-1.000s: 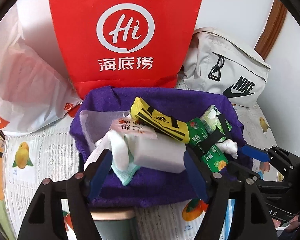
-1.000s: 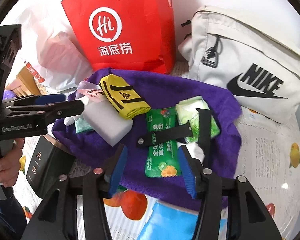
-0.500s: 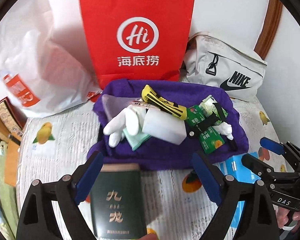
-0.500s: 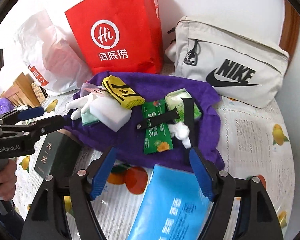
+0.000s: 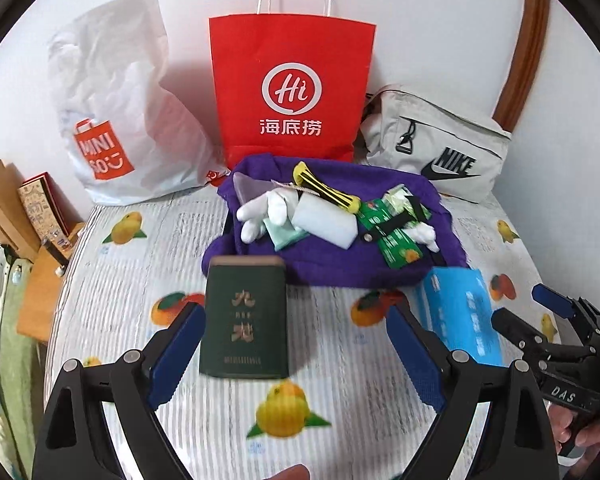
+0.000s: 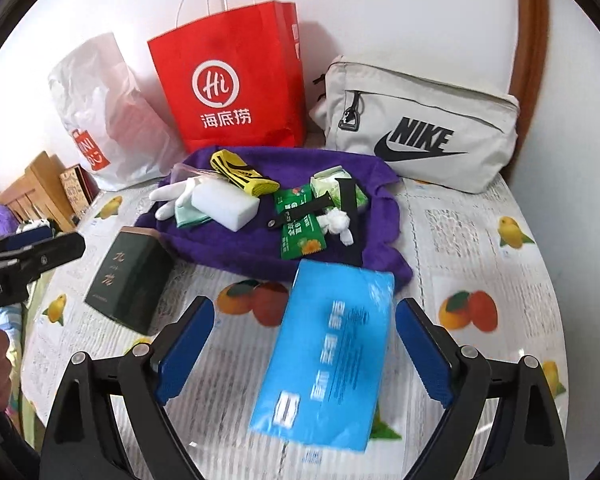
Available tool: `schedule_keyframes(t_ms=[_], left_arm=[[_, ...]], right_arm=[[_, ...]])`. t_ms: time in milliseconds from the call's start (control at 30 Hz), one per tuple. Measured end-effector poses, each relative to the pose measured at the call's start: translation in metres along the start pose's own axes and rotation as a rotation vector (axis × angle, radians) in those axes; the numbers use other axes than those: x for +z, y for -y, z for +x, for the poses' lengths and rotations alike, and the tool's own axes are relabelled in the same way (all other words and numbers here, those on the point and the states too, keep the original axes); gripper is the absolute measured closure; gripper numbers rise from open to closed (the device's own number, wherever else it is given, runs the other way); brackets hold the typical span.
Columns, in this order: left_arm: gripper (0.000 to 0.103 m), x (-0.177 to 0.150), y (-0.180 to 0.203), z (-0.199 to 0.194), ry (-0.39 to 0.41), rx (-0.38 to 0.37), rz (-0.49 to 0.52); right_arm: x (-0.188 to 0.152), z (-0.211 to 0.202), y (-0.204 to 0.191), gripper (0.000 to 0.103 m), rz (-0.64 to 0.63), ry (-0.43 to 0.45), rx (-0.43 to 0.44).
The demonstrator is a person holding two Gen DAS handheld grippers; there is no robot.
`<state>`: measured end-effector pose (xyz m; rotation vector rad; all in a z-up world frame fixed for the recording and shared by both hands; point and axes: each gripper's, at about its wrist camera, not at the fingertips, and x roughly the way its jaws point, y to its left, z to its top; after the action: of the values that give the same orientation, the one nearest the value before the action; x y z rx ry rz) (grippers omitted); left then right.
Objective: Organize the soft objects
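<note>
From my left wrist, my left tongs (image 5: 294,350) stand spread wide and empty, their blue pads either side of a dark green box (image 5: 244,320) that lies flat on the fruit-print worktop (image 5: 120,280); the pads do not touch it. Their jaws opened further a moment ago and nothing is pinched. Beyond the box a purple towel (image 5: 340,268) carries the soft things: a white glove (image 5: 260,212), a white sponge (image 5: 328,224), a yellow band (image 5: 324,192), a green packet (image 5: 396,240) crossed by a black strap (image 5: 396,222), and a cotton wad (image 5: 426,236). A blue tissue pack (image 5: 460,312) lies at the towel's near right corner. Against the wall stand a white plastic bag (image 5: 116,100), a red paper bag (image 5: 292,92) and a grey pouch (image 5: 436,148). My right tongs (image 5: 556,316) show at the right edge.

From my right wrist, my right tongs (image 6: 304,354) are also spread wide, having just been opening, with the blue tissue pack (image 6: 332,352) lying between the pads, untouched. The purple towel (image 6: 228,248) sits behind it, with the glove (image 6: 172,196), sponge (image 6: 228,204), yellow band (image 6: 244,176), green packet (image 6: 300,224), strap (image 6: 312,210) and cotton wad (image 6: 338,224) on top. The green box (image 6: 128,272) lies to the left, below my left tongs (image 6: 40,250), which enter from the left edge. The red bag (image 6: 232,80), white bag (image 6: 104,108) and grey pouch (image 6: 420,132) line the wall.
</note>
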<state>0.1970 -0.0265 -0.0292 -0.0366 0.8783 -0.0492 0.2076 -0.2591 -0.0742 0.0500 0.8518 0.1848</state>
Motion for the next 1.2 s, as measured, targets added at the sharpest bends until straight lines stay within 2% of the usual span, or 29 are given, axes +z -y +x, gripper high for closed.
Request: schedule_keyframes(t_ms=[133, 833, 1200], left_arm=[[0.011, -0.019, 0.003, -0.022, 0.026, 0.023, 0.001], [0.011, -0.108, 0.019, -0.095, 0.103, -0.001, 0.012], [0.011, -0.134, 0.030, -0.132, 0.144, 0.015, 0.032]], right_arm=[[-0.013, -0.020, 0.000, 0.012, 0.006, 0.016, -0.005], [-0.092, -0.110, -0.004, 0.012, 0.015, 0.103, -0.030], [-0.122, -0.153, -0.010, 0.012, 0.015, 0.159, -0.034]])
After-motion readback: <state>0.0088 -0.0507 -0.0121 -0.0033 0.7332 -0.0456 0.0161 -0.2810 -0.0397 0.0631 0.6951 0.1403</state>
